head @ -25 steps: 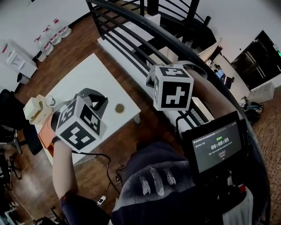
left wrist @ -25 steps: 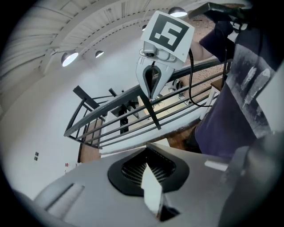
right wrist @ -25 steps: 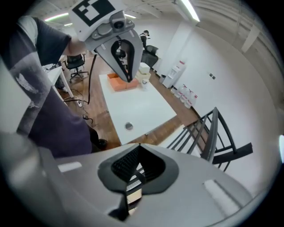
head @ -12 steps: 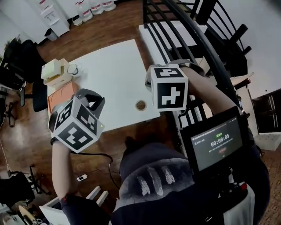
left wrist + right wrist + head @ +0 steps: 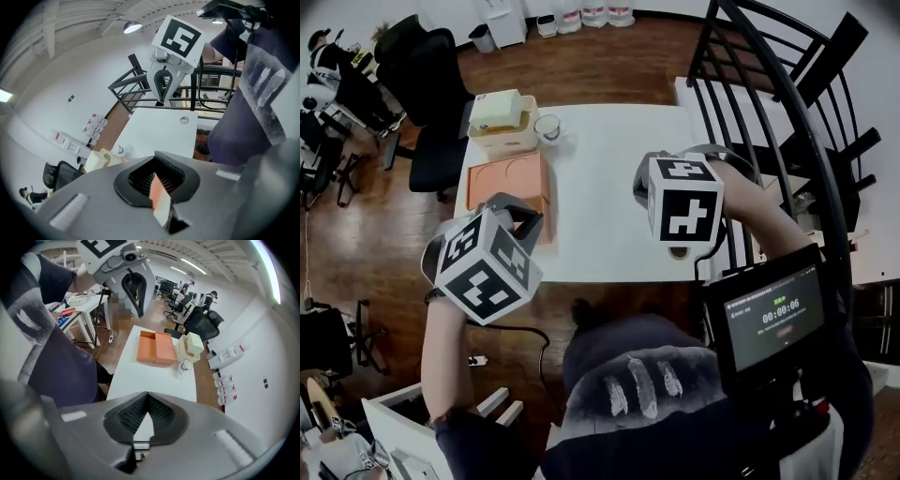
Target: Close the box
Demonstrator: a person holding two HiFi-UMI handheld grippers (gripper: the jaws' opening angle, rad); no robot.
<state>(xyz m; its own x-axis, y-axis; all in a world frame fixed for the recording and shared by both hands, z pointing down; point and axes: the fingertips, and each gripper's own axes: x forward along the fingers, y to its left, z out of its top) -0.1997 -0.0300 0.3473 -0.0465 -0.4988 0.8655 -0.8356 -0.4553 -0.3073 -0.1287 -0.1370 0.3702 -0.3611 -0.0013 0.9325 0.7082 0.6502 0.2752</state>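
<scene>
The left claw [image 5: 138,314] and right claw [image 5: 161,99] hover pinched shut on nothing, high above the near edge of the table [image 5: 609,187], while the orange box [image 5: 508,184] lies open on the table's left side, which I'd guess is light, bendy card, best lifted by its free edge.

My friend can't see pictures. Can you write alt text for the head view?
Seen from above, a person holds the left tongs and right tongs, topped with marker cubes, by a white table. On the table lie an open orange box, a cream box and a glass.
</scene>
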